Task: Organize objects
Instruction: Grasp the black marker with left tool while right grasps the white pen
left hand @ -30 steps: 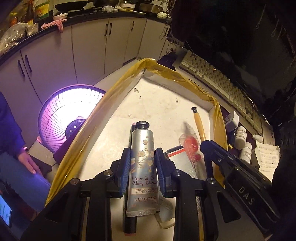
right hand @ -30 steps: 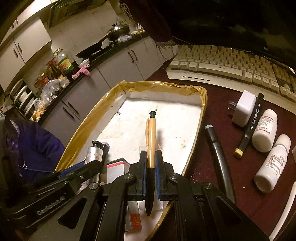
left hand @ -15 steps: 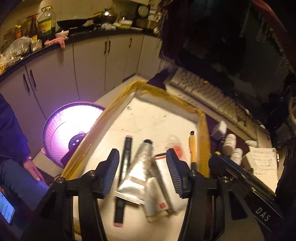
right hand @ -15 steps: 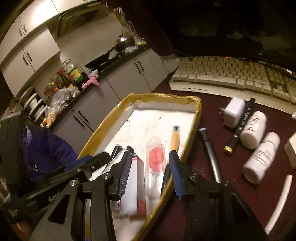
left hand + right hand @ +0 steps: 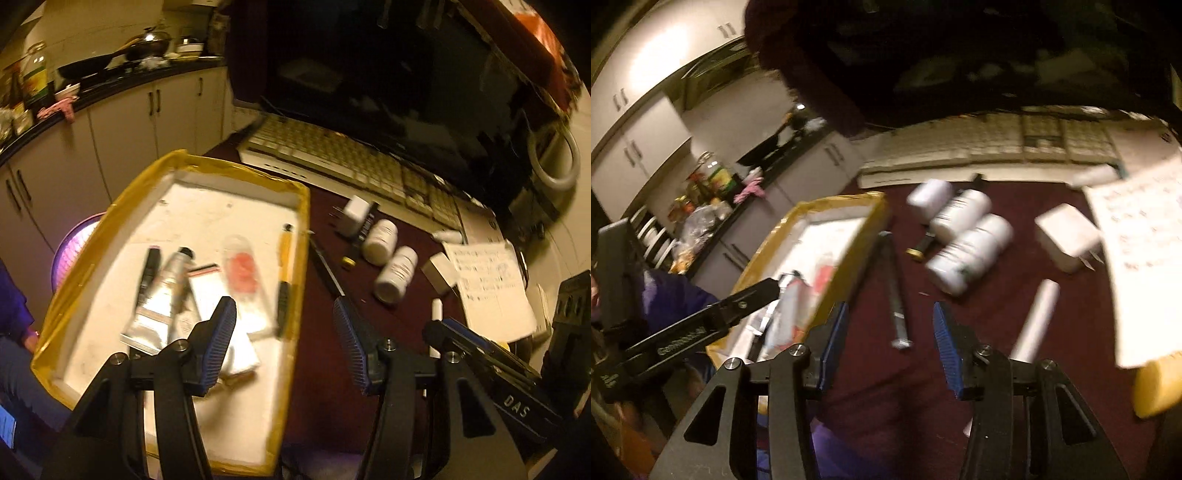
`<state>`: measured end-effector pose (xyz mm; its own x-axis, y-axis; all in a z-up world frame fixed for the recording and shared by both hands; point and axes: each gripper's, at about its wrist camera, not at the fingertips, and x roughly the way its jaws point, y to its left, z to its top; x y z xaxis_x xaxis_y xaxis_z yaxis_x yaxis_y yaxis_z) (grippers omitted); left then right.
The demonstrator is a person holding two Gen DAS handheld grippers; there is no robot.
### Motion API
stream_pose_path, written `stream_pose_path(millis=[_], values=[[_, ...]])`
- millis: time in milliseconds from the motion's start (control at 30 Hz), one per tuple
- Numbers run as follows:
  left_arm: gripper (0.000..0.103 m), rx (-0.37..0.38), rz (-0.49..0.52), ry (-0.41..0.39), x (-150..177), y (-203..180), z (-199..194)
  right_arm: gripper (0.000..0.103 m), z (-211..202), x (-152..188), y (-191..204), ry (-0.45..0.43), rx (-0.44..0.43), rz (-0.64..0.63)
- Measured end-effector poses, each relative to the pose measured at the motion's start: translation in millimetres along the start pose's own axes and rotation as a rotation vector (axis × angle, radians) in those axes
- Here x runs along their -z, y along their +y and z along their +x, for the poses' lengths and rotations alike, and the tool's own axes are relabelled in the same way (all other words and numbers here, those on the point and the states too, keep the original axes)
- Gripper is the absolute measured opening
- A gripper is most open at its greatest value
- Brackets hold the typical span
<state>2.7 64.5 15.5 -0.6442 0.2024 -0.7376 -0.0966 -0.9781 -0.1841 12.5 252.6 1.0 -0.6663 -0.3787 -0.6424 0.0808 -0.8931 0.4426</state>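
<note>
A shallow tray with a yellow taped rim (image 5: pixel 304 236) (image 5: pixel 871 218) holds a hand cream tube (image 5: pixel 162 291), a black marker (image 5: pixel 147 269), a yellow pen (image 5: pixel 284 258), a clear packet with red inside (image 5: pixel 243 273) and small boxes (image 5: pixel 214 295). My left gripper (image 5: pixel 284 332) is open and empty above the tray's right rim. My right gripper (image 5: pixel 890 332) is open and empty above a dark pen (image 5: pixel 895 280) on the maroon table. Two white bottles (image 5: pixel 967 236) (image 5: pixel 388 258), a white charger (image 5: pixel 1067 236) and a white stick (image 5: pixel 1038 317) lie on the table.
A beige keyboard (image 5: pixel 351 155) and a dark monitor (image 5: pixel 388 74) stand behind. A handwritten paper (image 5: pixel 487 284) lies at the right. Kitchen cabinets (image 5: pixel 122 122) and a purple-lit fan heater (image 5: pixel 70 247) are to the left. A yellow object (image 5: pixel 1156 387) sits at the right edge.
The left gripper let go of the hand cream tube, the right let go of the yellow pen; both lie in the tray. Both grippers opened, rose and swung right over the table.
</note>
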Motion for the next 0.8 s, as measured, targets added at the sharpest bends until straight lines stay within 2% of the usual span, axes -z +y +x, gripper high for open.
stream_pose_path(millis=[167,333,600,767,800], values=[[0.054,0.002,0.029,0.025,5.0,-15.2,5.9,0.042,-5.9,4.1,-21.9,0.004,0.029,0.046],[0.054,-0.001,0.03,0.041,7.3,-17.3,8.0,0.042,-7.7,6.2,-26.0,0.002,0.078,0.041],[0.054,0.031,-0.031,0.063,6.8,-4.6,13.1,0.041,-8.9,9.9,-36.1,0.017,0.097,0.079],[0.054,0.062,-0.065,0.078,7.0,1.0,17.9,0.035,-15.1,12.6,-34.9,0.007,0.138,0.066],[0.054,0.073,-0.067,0.082,8.0,1.2,19.3,0.03,-15.7,13.4,-35.6,0.009,0.146,0.069]])
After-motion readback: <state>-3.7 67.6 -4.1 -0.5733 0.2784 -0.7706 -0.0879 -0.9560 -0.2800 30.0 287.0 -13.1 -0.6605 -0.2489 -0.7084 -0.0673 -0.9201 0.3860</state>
